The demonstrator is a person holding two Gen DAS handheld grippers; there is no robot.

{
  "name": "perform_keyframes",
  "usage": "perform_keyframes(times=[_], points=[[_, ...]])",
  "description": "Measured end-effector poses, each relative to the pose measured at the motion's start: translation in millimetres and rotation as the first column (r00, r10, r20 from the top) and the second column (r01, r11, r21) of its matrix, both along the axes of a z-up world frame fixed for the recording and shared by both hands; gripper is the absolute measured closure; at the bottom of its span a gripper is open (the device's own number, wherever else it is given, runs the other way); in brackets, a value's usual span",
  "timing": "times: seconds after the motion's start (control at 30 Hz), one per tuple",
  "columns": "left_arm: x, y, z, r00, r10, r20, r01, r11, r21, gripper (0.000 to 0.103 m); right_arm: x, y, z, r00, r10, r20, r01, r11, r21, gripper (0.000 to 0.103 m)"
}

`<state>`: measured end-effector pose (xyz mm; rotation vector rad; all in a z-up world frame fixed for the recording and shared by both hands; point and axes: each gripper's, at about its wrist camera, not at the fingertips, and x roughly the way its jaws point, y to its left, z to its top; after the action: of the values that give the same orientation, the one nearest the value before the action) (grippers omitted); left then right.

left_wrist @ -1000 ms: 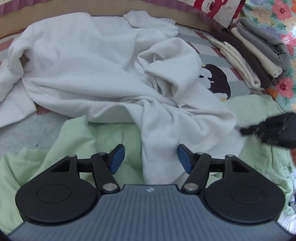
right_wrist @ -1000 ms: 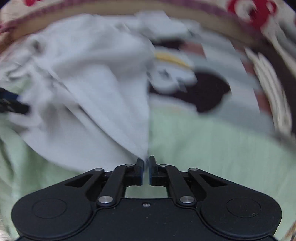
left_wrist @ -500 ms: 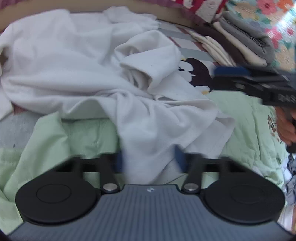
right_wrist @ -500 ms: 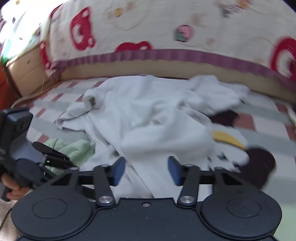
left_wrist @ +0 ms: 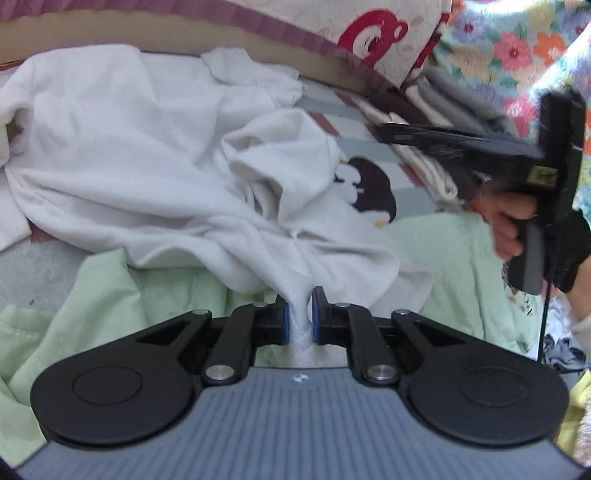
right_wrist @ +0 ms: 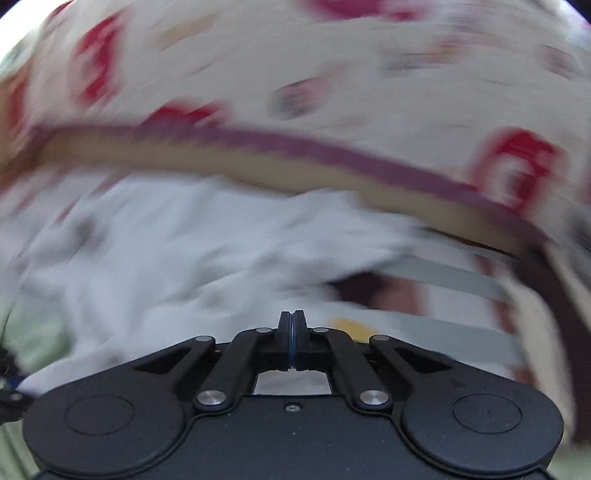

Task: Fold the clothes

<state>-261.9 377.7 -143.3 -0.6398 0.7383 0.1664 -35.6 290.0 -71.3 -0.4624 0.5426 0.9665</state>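
A crumpled white garment (left_wrist: 155, 155) sprawls over the bed, partly on top of a light green garment (left_wrist: 92, 295). My left gripper (left_wrist: 299, 317) is shut on a bunched fold of the white garment near its front edge, the cloth pinched between the blue pads. In the left wrist view my right gripper (left_wrist: 384, 131) is held by a hand (left_wrist: 509, 225) in the air at the right, above the bedding. The right wrist view is blurred; there my right gripper (right_wrist: 291, 325) is shut with nothing between its pads, above the white garment (right_wrist: 177, 266).
A stack of folded grey, cream and brown clothes (left_wrist: 443, 122) lies at the back right. A bear-print quilt (left_wrist: 369, 33) and floral fabric (left_wrist: 498, 48) line the back. The striped cartoon sheet (left_wrist: 369, 184) shows right of the white garment.
My left gripper closed on the white garment's fold. My right gripper opened, then shut empty, and rose and swung away from the cloth to the right.
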Motion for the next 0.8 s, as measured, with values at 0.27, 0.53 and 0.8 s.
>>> perform_keyframes(times=[0.27,0.53,0.8], points=[[9.2,3.0,-13.3,1.0,-0.009,-0.022,0.007,0.997,-0.078,0.091,-0.5,-21.2,2.0,0.982,0.09,-0.164,-0.09,0.996,0.005,0.088],[8.5,-4.3,-23.3,0.988,0.092,-0.122,-0.072,0.985,0.156,0.093,-84.2,54.7,-24.8,0.888,0.459,-0.021,-0.459,0.888,-0.005,0.018],[-18.9,9.3,-1.9,0.982,0.189,0.016,-0.189,0.969,0.162,0.096,-37.3,45.6,-38.4,0.942,0.32,0.098,-0.308,0.943,-0.124,0.103]])
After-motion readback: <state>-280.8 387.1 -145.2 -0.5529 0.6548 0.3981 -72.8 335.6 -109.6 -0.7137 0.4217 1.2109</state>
